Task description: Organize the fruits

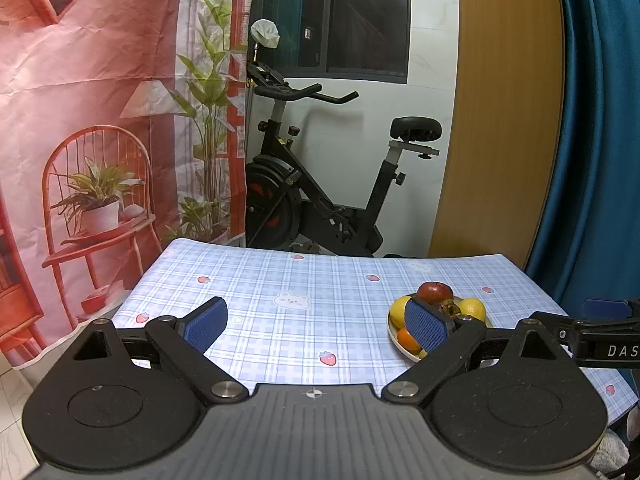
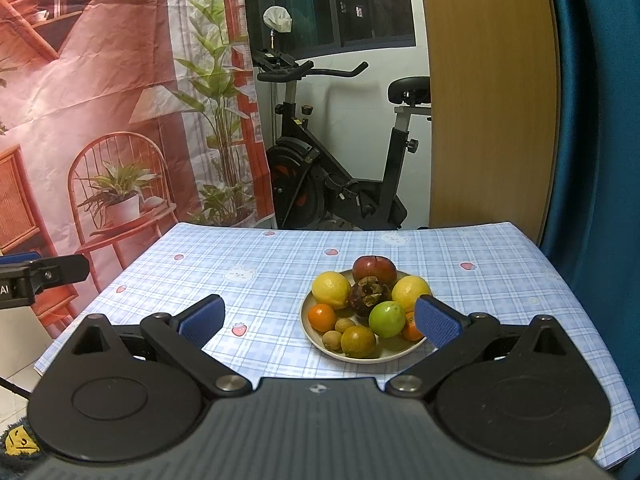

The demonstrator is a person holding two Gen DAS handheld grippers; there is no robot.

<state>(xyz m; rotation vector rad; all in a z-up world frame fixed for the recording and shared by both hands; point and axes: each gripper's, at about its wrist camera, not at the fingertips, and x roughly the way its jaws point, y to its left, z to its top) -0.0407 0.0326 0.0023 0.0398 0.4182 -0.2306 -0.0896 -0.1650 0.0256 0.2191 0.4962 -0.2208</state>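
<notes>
A cream plate (image 2: 394,354) on the checked tablecloth holds a red apple (image 2: 374,268), two lemons (image 2: 331,289), a dark mangosteen (image 2: 368,295), a green fruit (image 2: 387,319), oranges (image 2: 321,317) and small brown fruits (image 2: 358,341). My right gripper (image 2: 318,322) hovers open just in front of the plate, with nothing between its fingers. In the left wrist view the plate (image 1: 394,338) lies behind the right blue pad (image 1: 425,326). My left gripper (image 1: 316,322) is open and empty, left of the plate.
The tablecloth (image 2: 280,264) covers a small table with edges close on all sides. Behind it stand an exercise bike (image 2: 340,176), a printed backdrop (image 2: 100,120), a wooden panel (image 2: 492,92) and a blue curtain (image 2: 600,120). The other gripper (image 1: 600,336) shows at the right edge.
</notes>
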